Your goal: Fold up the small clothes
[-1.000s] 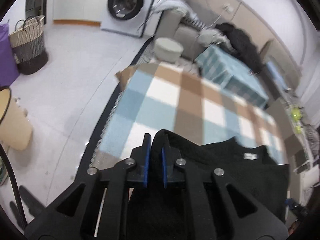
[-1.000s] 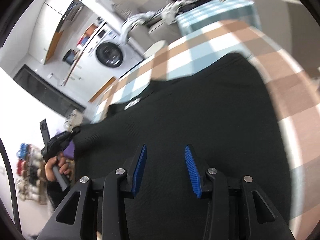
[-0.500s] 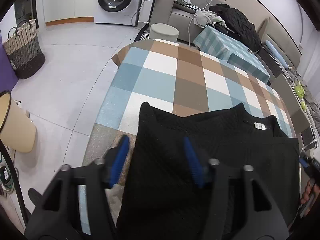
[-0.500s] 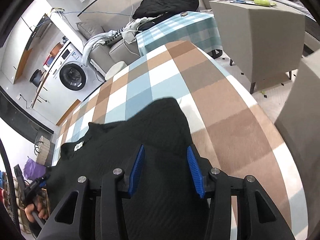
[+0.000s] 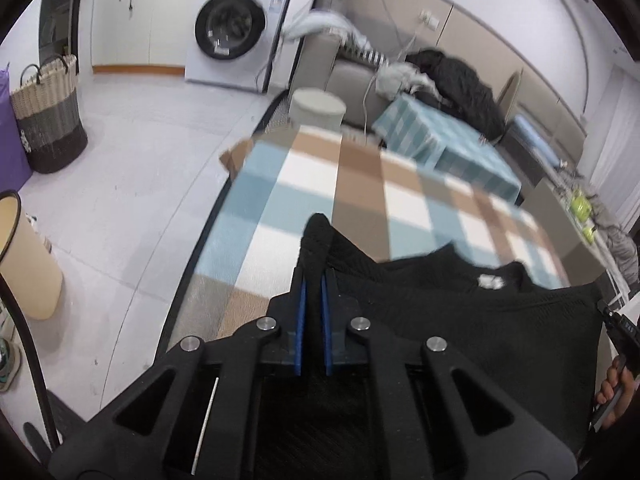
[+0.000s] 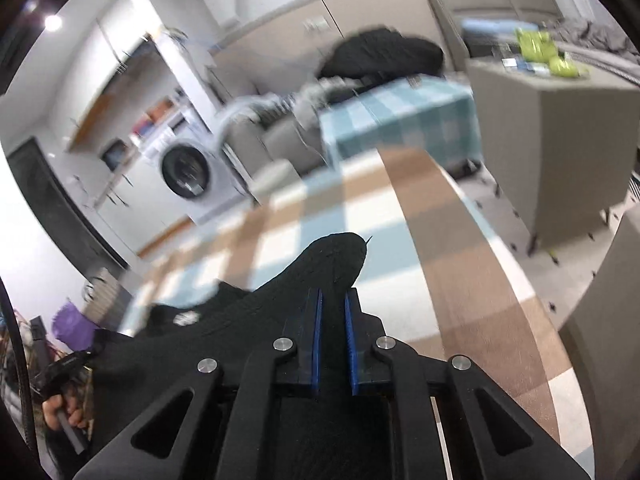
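A black knit garment [image 5: 460, 320] with a white neck label [image 5: 487, 281] hangs over the near part of the blue, brown and white check table [image 5: 312, 176]. My left gripper [image 5: 314, 276] has its jaws closing tight on the garment's left top corner, the blue pads pressing the fabric. My right gripper [image 6: 332, 296] pinches the other top corner of the garment [image 6: 240, 320] the same way, its jaws closing tight. The pinched tips stick up past the fingers. Each view shows the other gripper and the hand holding it at its edge.
A washing machine [image 5: 230, 30], a woven basket [image 5: 48, 116] and a cream bin [image 5: 28, 256] stand on the floor to the left. Beyond the table are a round stool [image 5: 316, 108], a sofa with clothes and a low check-covered table [image 5: 448, 148]. A grey cabinet [image 6: 560, 140] stands at right.
Half a second ago both grippers stood open over the flat garment. Both have now shut on its top corners and the fabric has bunched up off the table.
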Demonstrator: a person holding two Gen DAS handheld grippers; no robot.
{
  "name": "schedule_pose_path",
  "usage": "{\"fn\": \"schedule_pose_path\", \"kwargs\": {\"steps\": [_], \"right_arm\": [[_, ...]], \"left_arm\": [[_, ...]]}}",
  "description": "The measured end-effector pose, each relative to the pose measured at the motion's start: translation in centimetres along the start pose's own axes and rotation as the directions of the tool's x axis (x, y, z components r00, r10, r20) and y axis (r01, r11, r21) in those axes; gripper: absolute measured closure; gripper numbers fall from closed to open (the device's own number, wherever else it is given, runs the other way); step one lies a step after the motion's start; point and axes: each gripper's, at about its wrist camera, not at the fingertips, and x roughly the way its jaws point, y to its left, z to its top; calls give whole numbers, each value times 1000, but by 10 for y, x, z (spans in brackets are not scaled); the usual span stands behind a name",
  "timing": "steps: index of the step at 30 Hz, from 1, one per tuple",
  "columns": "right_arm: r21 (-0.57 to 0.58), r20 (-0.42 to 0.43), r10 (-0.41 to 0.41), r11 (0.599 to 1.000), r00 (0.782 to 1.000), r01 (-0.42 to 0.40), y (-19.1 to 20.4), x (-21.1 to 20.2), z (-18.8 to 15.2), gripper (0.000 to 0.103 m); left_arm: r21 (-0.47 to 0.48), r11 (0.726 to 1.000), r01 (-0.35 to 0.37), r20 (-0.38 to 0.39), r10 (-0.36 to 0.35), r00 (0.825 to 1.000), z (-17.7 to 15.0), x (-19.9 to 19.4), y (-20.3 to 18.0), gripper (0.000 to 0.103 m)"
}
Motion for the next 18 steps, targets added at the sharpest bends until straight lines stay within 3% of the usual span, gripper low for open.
{"fn": "schedule_pose_path", "kwargs": {"steps": [3,6,9,10,12,14,18], "right_arm": [[-2,44,92,996,995,-92,8,-14,8,94],[18,46,55,998,997,-56,12,-7,21,95],[49,43,5,999,999,-7,12,7,29,95],[65,27,-23,998,999,21,11,13,30,88],[79,-26,-66,995,997,68,9,25,31,82],[79,-67,-75,994,995,80,5,27,28,76],[63,-127,-68,995,990,77,-3,12,9,62]], "left_arm": [[7,1000,-5,46,5,999,10,-12,-5,99],[-11,1000,-23,61,24,998,20,-14,-5,100],[-36,998,-46,28,47,999,23,-6,1,99],[-45,997,-66,-8,66,998,22,0,3,97],[-53,993,-104,-55,101,993,17,5,9,83],[-66,990,-121,-75,116,990,9,3,17,58],[-85,990,-112,-91,104,990,-17,-17,33,54]]}}
